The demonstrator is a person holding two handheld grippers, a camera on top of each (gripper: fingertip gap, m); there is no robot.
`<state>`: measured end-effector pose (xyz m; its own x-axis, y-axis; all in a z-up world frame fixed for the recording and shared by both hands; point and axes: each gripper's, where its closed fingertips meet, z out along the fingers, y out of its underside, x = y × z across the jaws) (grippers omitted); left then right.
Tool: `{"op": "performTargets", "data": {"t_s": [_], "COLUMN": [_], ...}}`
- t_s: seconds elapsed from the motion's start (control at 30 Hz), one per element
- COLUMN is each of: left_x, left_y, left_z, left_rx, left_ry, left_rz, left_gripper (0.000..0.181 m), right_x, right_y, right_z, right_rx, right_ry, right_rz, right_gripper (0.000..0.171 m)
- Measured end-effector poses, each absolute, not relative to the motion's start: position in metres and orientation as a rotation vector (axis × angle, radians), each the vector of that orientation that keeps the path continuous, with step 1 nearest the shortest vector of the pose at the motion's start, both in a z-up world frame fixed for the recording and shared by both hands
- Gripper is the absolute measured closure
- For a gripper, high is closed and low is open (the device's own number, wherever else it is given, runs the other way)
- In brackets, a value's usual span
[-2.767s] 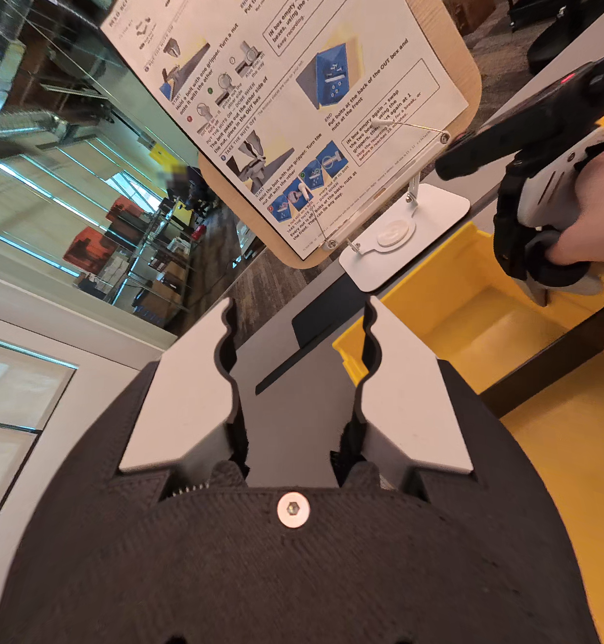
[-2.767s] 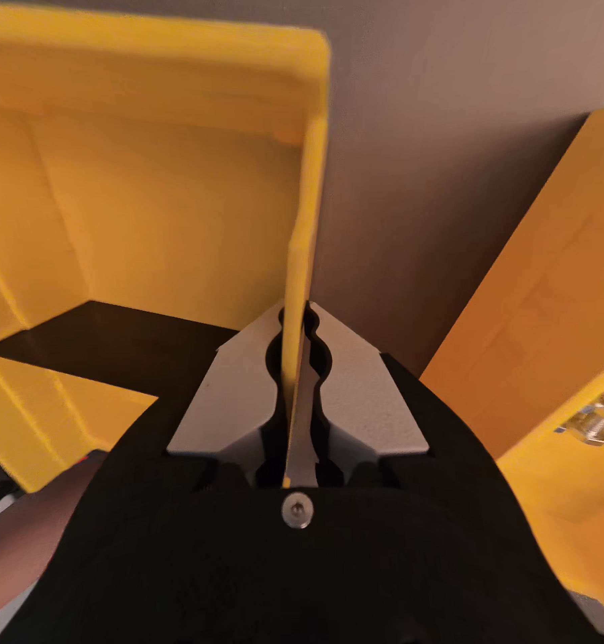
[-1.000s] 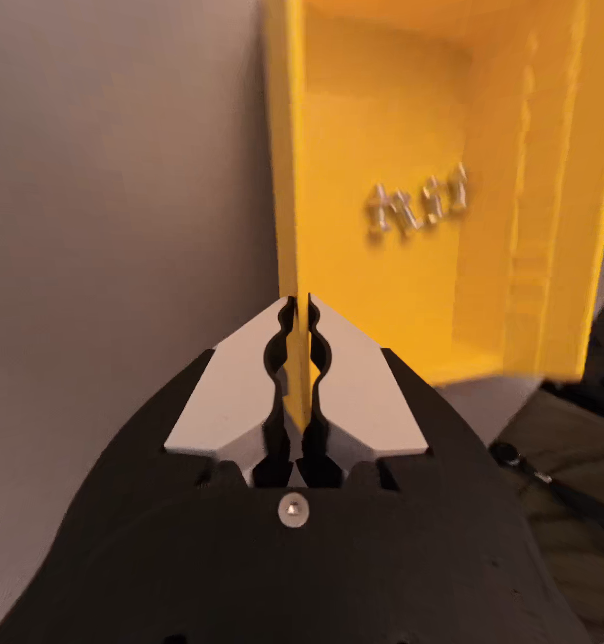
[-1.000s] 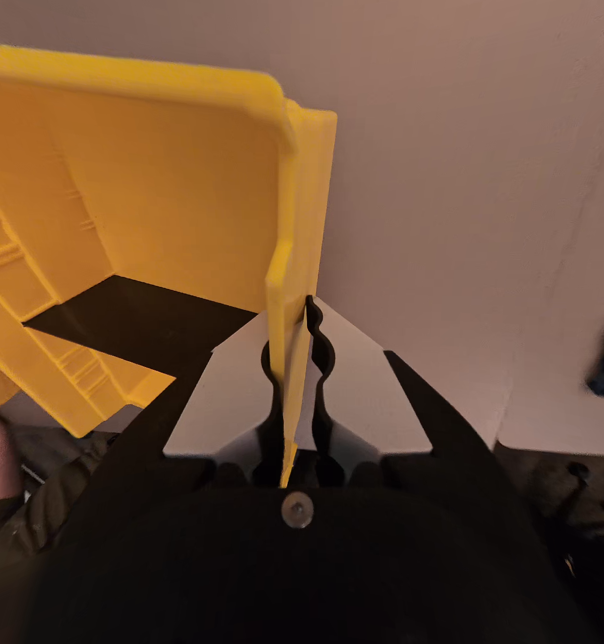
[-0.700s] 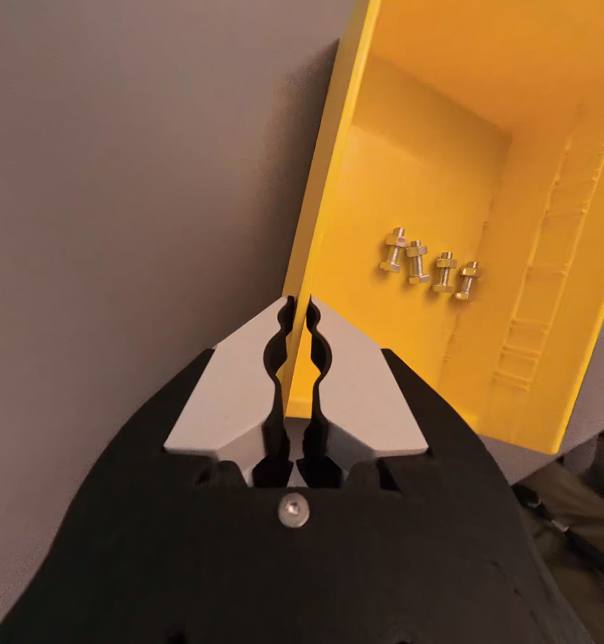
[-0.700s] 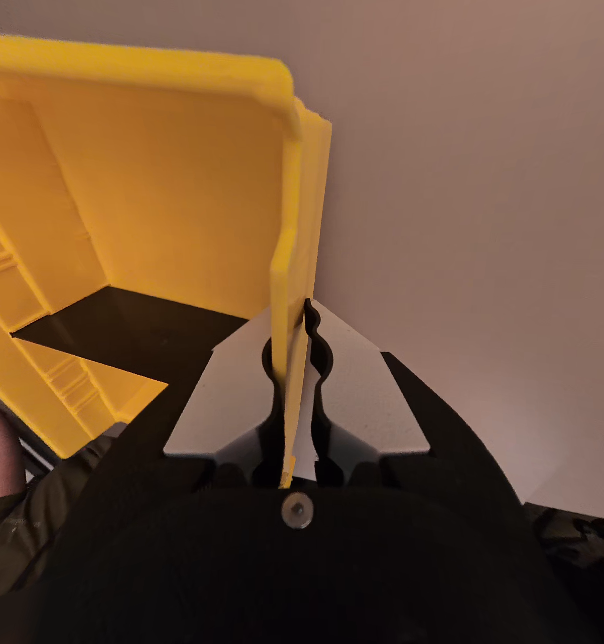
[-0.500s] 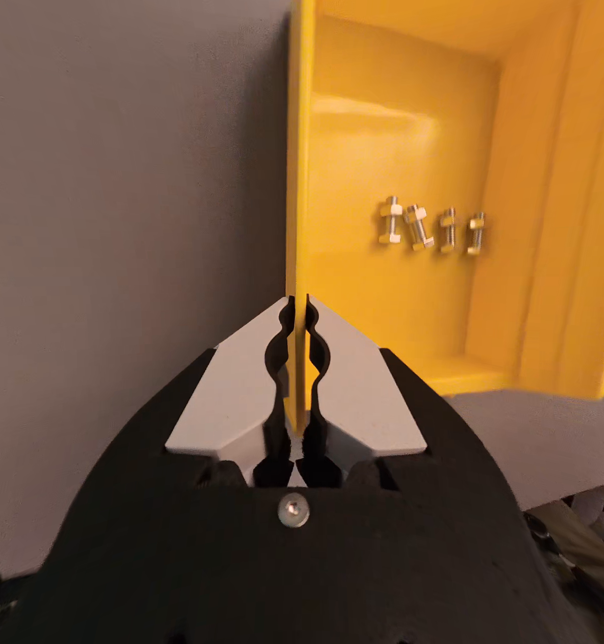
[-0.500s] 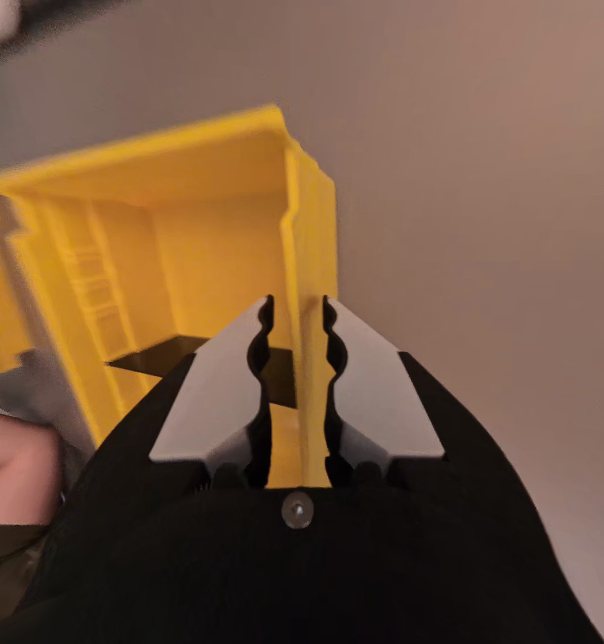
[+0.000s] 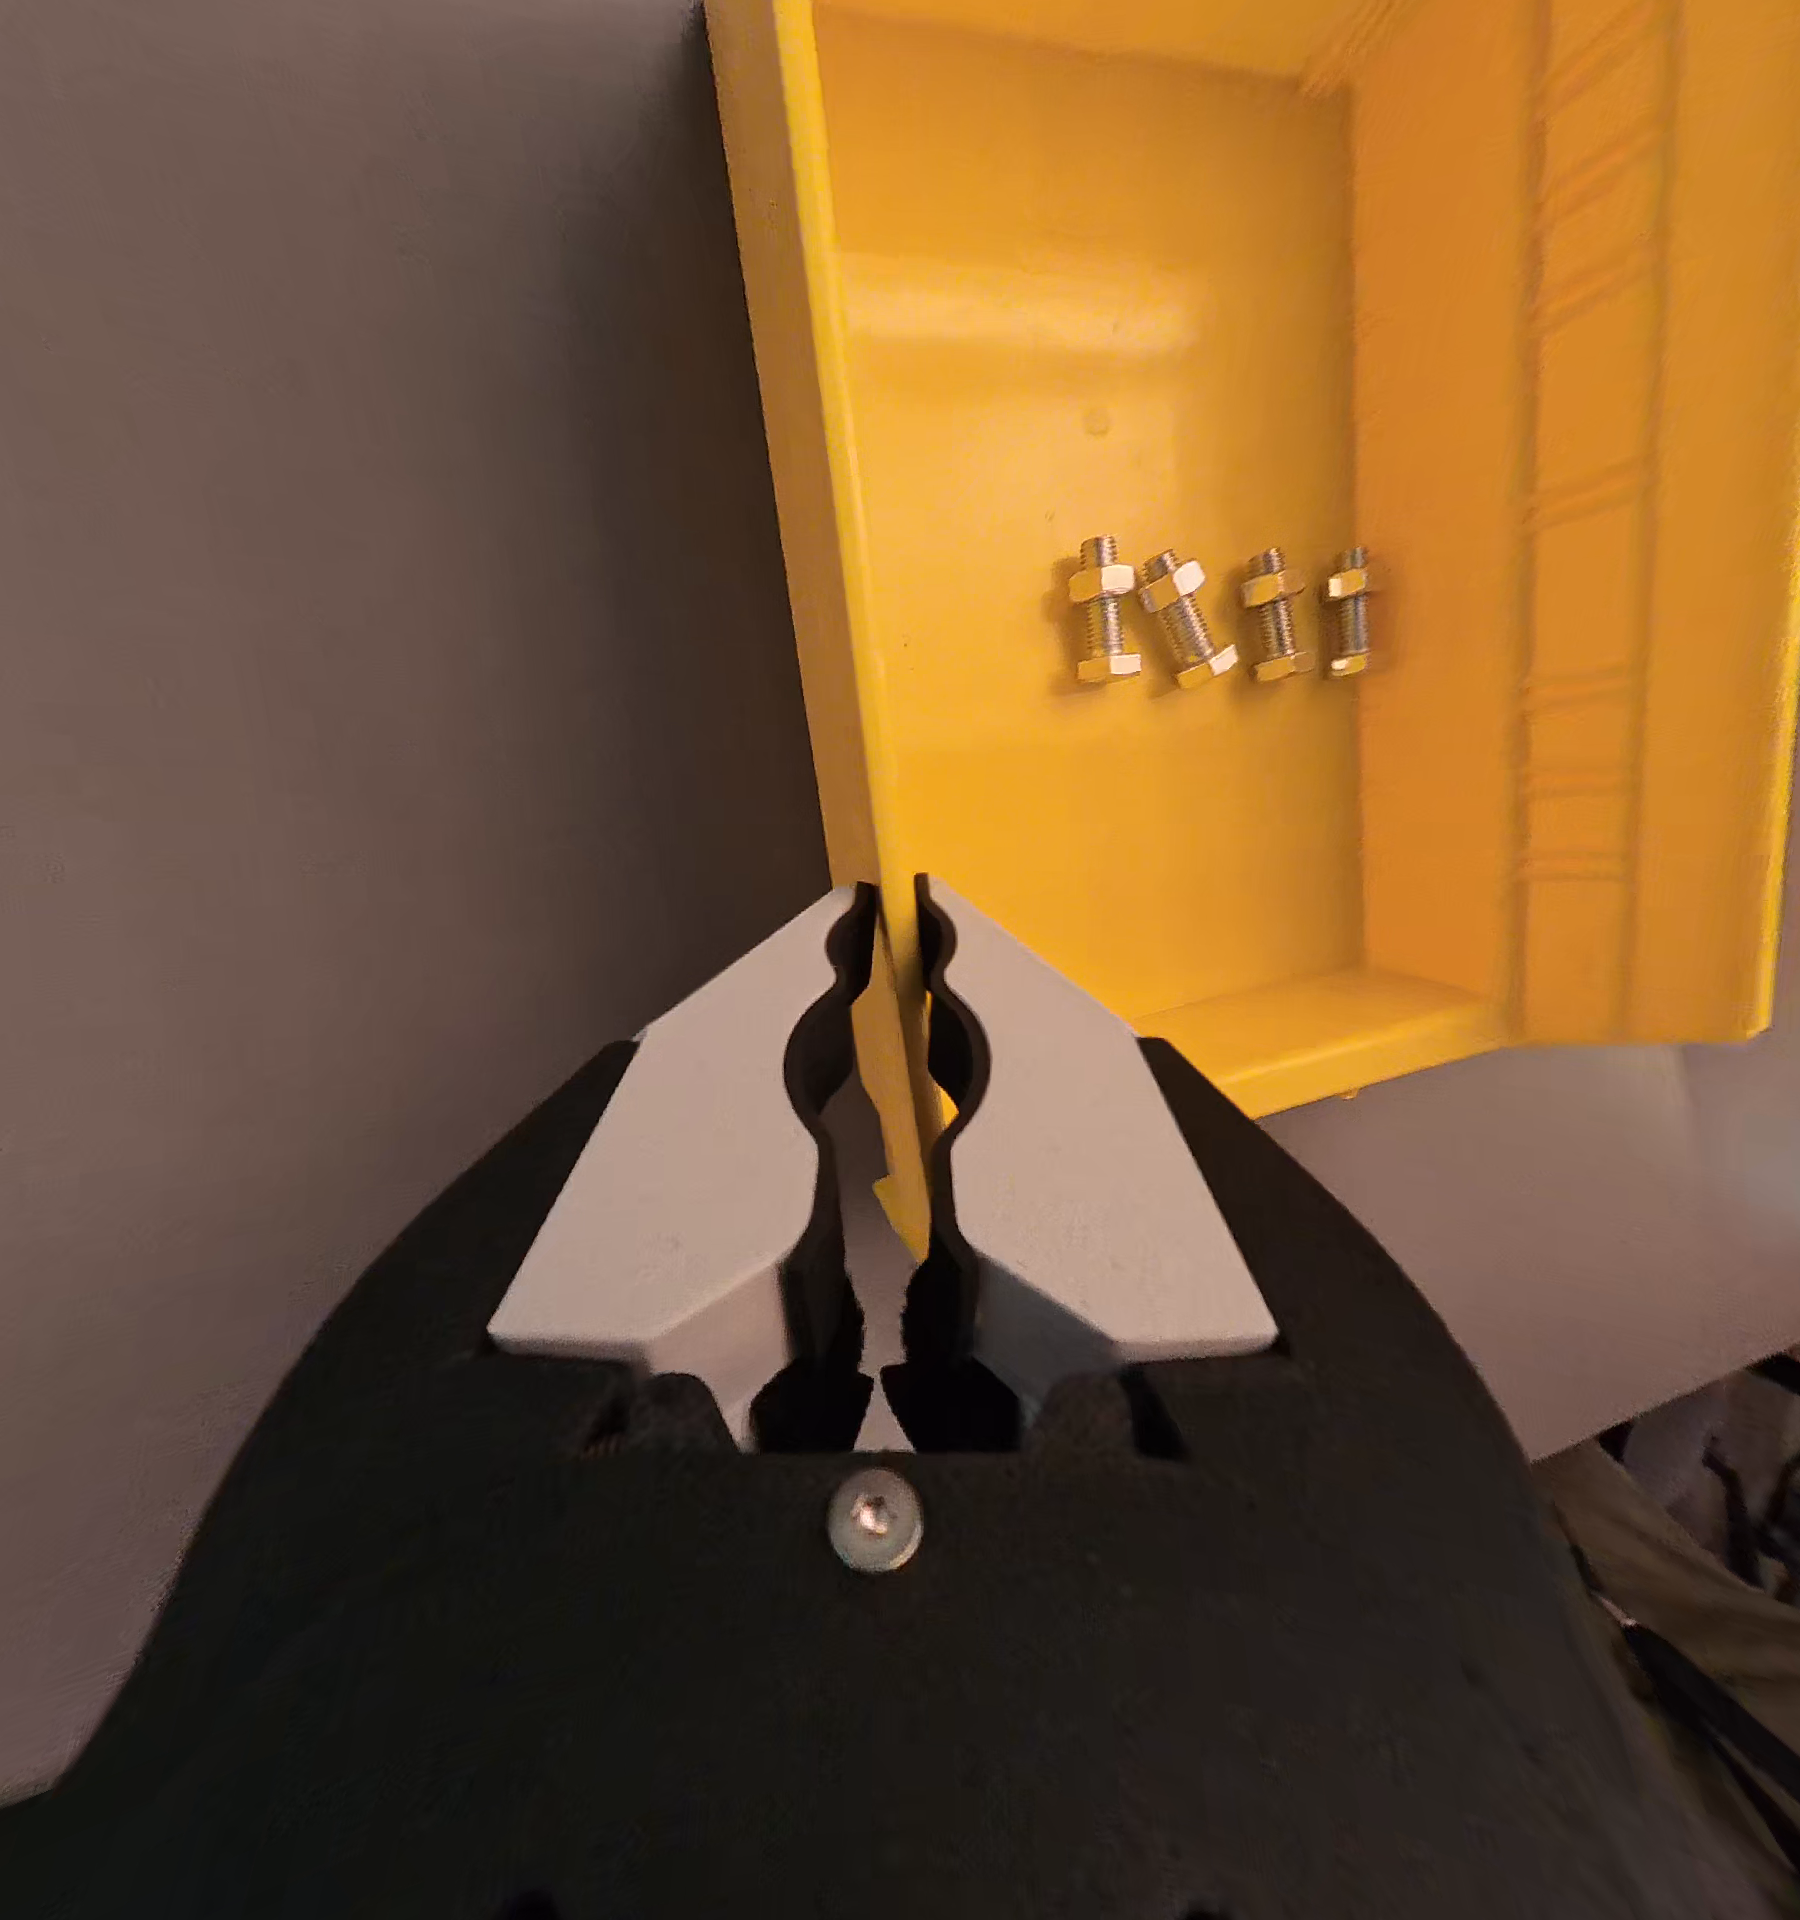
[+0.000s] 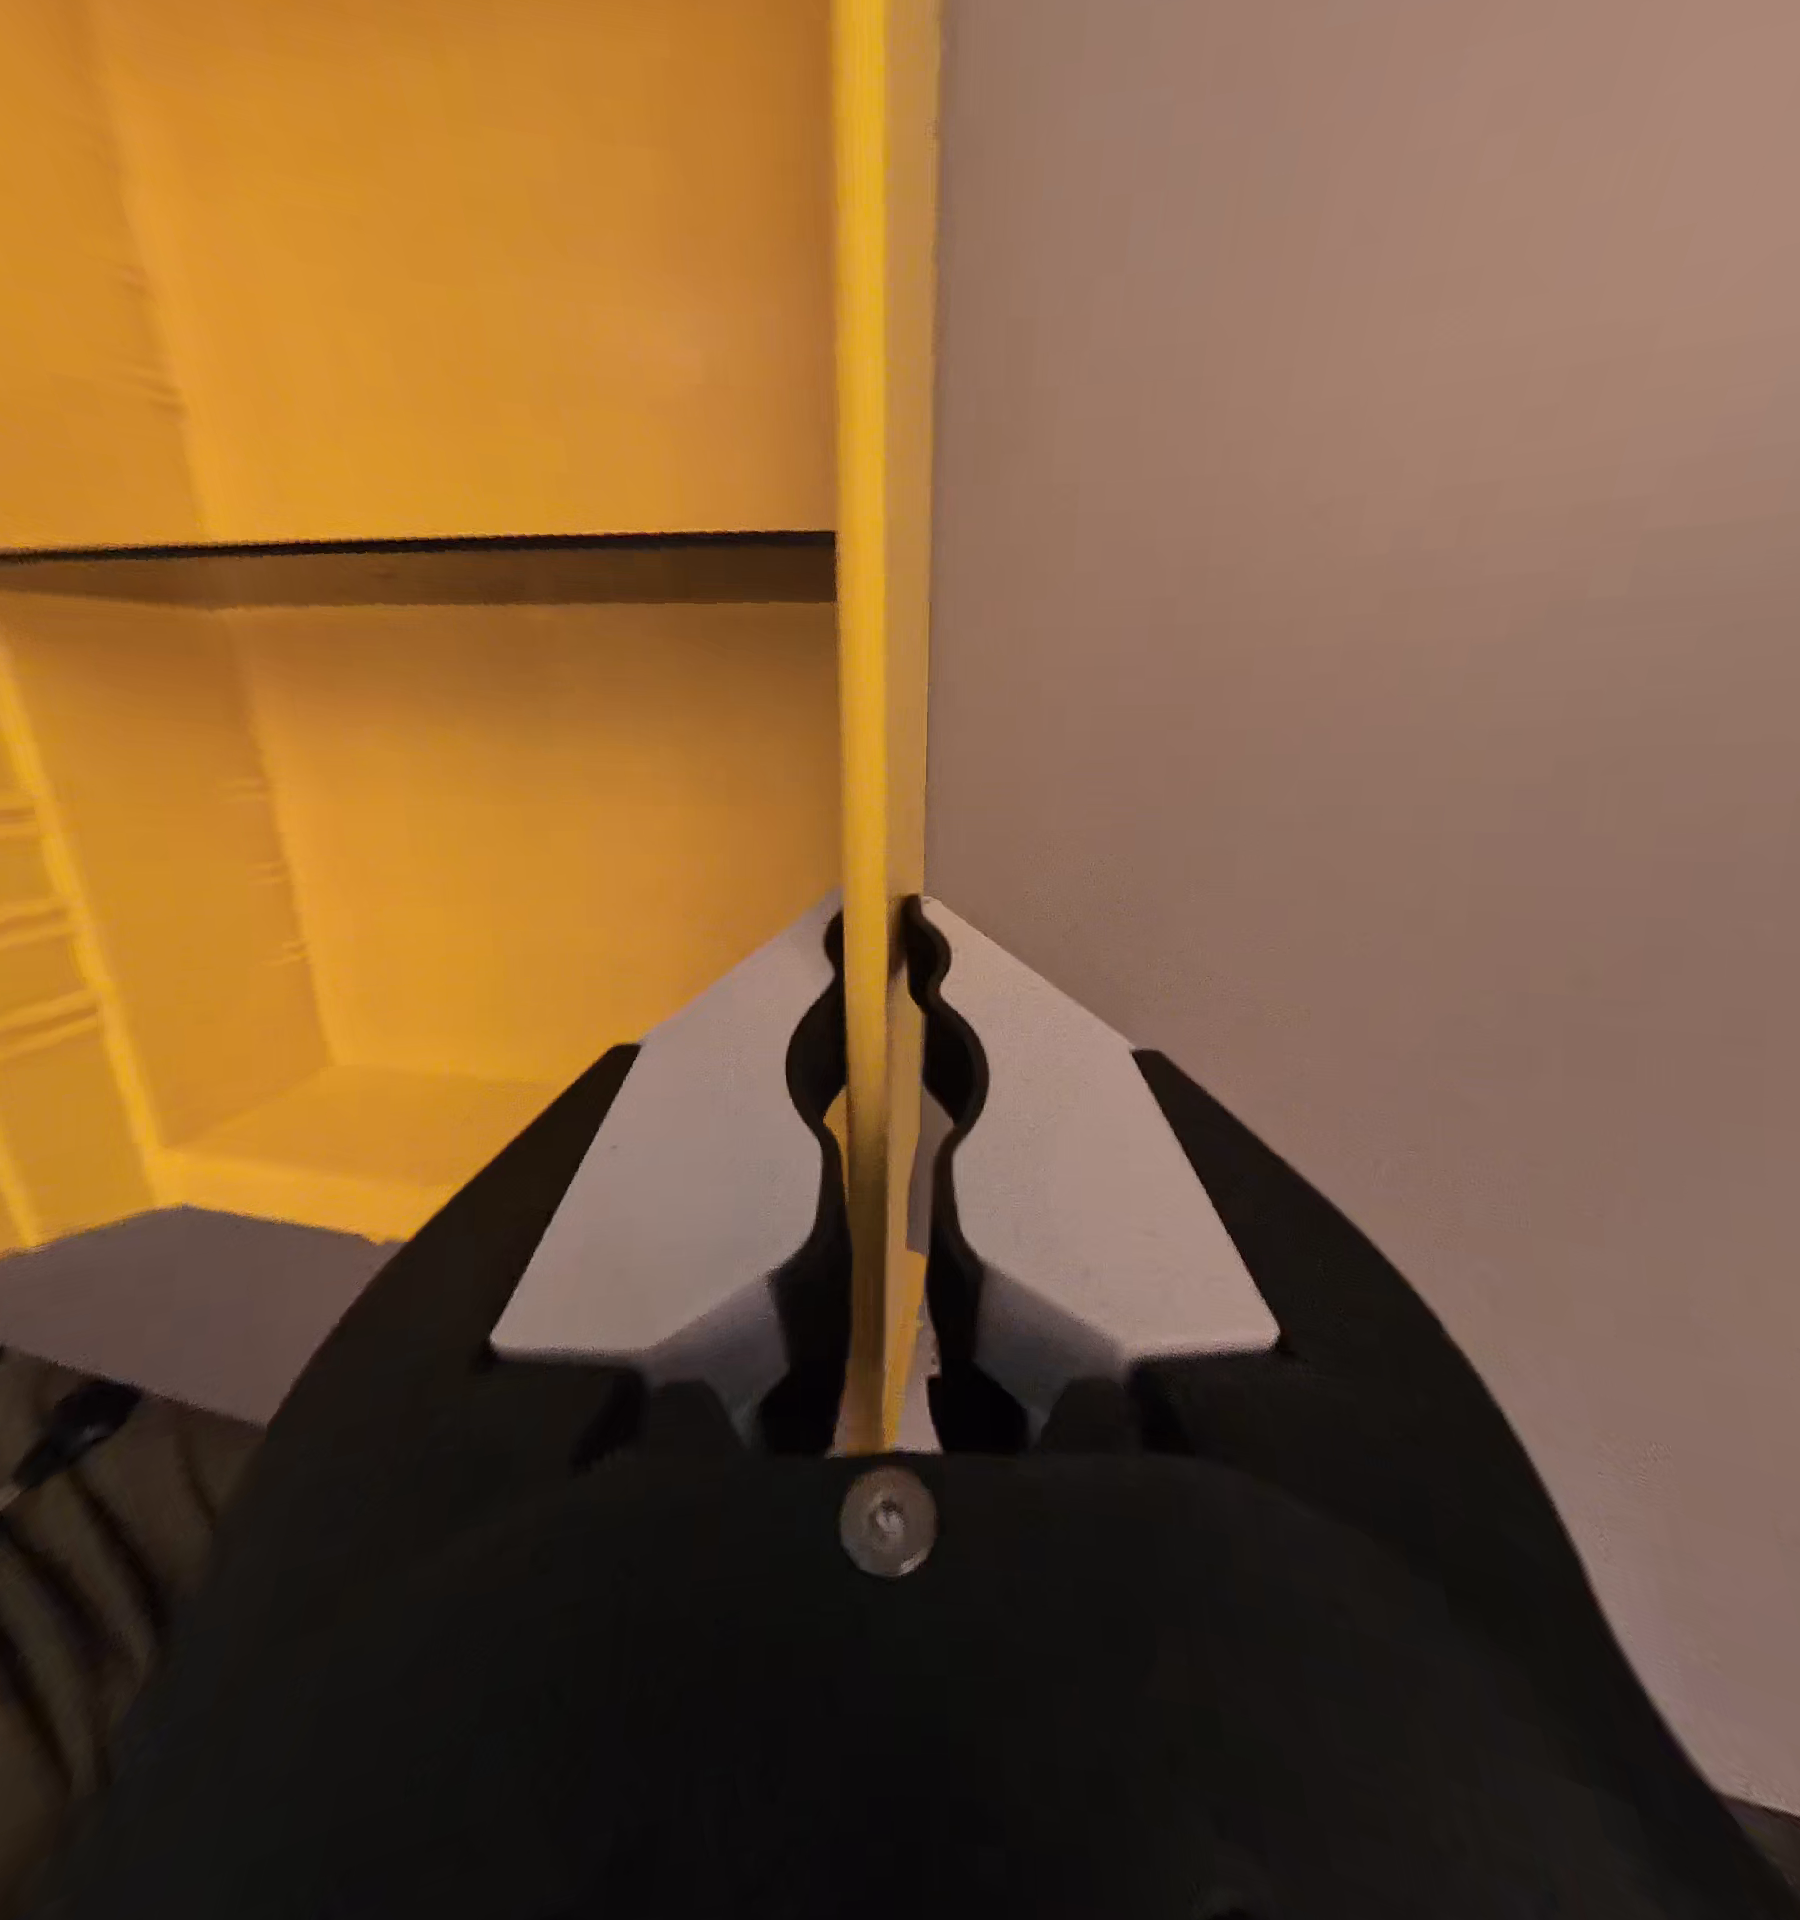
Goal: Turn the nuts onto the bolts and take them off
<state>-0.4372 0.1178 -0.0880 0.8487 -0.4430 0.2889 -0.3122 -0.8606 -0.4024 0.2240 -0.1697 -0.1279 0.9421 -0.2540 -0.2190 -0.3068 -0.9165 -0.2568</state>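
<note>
Both the left gripper (image 9: 888,894) and right gripper (image 10: 875,909) are pinching the yellow bin's (image 9: 1135,364) side walls, positioning it; next, releasing to pick 1 of 4 bolts (image 9: 1223,629).

Four steel bolts with nuts (image 9: 1223,629) lie side by side in the yellow plastic bin (image 9: 1602,520), on its floor. The bin rests on the grey tabletop (image 9: 304,520), each side wall between a gripper's fingers.

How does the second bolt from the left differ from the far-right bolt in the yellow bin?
The second bolt lies slanted, its top leaning left; the far-right bolt lies straight. The second touches its left neighbour; the far-right one lies apart. Both are silver, carry a nut, and rest on the yellow bin floor.
</note>
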Motion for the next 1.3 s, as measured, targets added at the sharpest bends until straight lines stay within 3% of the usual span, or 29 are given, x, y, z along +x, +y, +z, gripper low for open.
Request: {"op": "performTargets", "data": {"t_s": [0.37, 1.1, 1.17, 1.3], "left_x": [-0.467, -0.462, -0.463, -0.481], "left_y": [0.096, 0.109, 0.11, 0.124], "left_z": [-0.088, -0.086, -0.082, -0.029], "left_rx": [-2.711, -2.661, -2.645, -2.464], "left_ry": [0.55, 0.572, 0.555, 0.396], "left_rz": [-0.55, -0.528, -0.514, -0.329], "left_gripper": [0.176, 0.178, 0.176, 0.16], "right_x": [0.242, 0.252, 0.257, 0.273], "right_y": [-0.145, -0.153, -0.15, -0.139], "right_z": [-0.126, -0.128, -0.123, -0.077], "right_rx": [-2.677, -2.805, -2.753, -2.53], "right_ry": [0.765, 0.476, 0.454, 0.38], "right_rz": [0.278, 0.204, 0.144, -0.119], "right_gripper": [0.164, 0.168, 0.162, 0.124]}}
